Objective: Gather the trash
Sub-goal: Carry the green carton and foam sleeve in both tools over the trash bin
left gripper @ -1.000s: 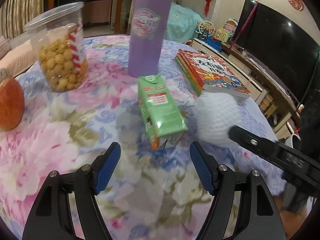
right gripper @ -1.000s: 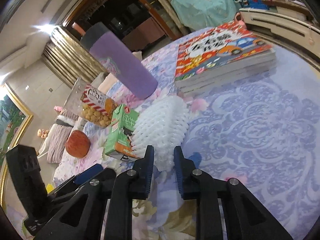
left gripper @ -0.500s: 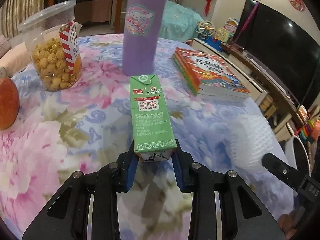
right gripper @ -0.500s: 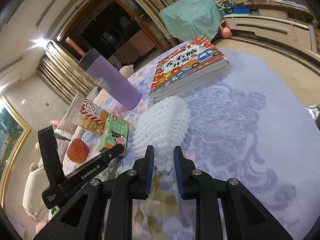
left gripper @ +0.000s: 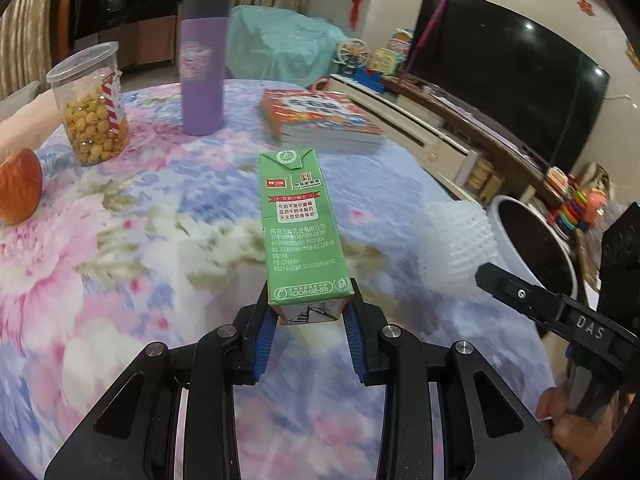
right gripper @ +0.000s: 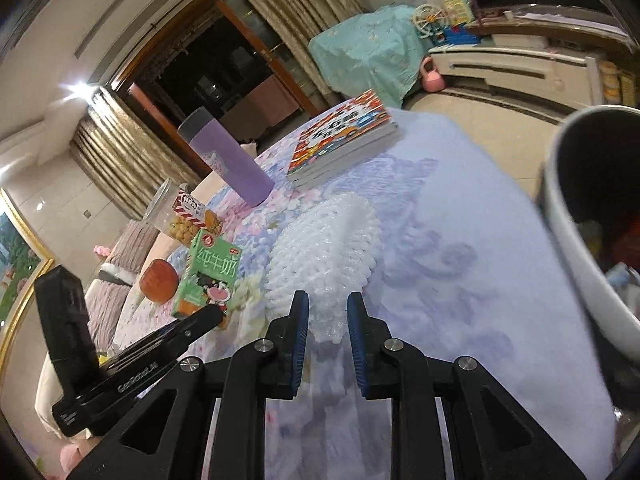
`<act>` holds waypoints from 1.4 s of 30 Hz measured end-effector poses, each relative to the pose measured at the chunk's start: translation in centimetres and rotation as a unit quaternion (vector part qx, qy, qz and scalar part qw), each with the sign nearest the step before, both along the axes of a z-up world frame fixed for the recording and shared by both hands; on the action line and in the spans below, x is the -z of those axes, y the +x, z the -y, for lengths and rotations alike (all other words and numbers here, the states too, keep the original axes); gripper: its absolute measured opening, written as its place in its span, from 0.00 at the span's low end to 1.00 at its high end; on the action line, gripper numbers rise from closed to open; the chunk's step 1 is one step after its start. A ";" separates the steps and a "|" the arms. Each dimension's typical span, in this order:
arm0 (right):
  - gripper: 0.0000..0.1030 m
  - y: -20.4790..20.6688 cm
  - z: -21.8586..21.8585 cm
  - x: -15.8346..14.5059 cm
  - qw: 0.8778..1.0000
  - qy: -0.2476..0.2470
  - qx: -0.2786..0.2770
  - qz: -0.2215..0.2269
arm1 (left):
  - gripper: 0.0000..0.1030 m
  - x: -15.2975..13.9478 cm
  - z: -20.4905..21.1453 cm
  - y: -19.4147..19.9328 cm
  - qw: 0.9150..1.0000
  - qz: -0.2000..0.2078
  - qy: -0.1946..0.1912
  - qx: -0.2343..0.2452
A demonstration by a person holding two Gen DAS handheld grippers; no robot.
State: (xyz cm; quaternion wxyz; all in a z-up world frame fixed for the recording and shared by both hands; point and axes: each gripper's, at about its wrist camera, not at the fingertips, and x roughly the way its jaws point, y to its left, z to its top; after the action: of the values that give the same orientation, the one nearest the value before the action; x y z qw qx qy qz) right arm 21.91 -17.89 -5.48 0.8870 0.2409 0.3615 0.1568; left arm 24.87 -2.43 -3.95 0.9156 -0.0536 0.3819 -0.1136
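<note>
Left gripper (left gripper: pixel 310 322): jaws, having just closed, grasp the near end of the green milk carton (left gripper: pixel 301 229), held above the floral worktop (left gripper: pixel 120 264). Right gripper (right gripper: pixel 327 312): jaws clenched on the white foam net (right gripper: pixel 326 248), near the white bin (right gripper: pixel 576 248) at right. Apple (left gripper: pixel 18 186) far left.
</note>
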 end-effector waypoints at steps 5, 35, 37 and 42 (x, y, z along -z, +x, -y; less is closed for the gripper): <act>0.19 -3.1 1.3 -0.5 1.000 0.000 0.024 0.010 | 0.29 -0.2 2.5 -2.7 1.000 0.000 0.003 0.027; 0.19 -11.7 8.2 -1.5 0.993 0.014 0.110 0.042 | 0.29 -1.0 12.9 -7.4 0.991 0.006 0.036 0.127; 0.19 -12.0 8.4 -1.6 0.992 0.014 0.114 0.044 | 0.29 -1.1 13.5 -7.4 0.991 0.007 0.038 0.132; 0.20 -12.5 9.4 -1.8 0.991 0.017 0.126 0.049 | 0.29 -1.3 14.9 -7.3 0.989 0.010 0.041 0.145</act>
State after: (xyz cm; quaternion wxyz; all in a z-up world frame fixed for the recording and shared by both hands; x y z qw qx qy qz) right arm 9.37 -27.30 -3.65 0.9119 0.2919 0.2820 0.0614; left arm 17.56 -17.37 -2.61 0.8945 0.0406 0.3811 -0.2302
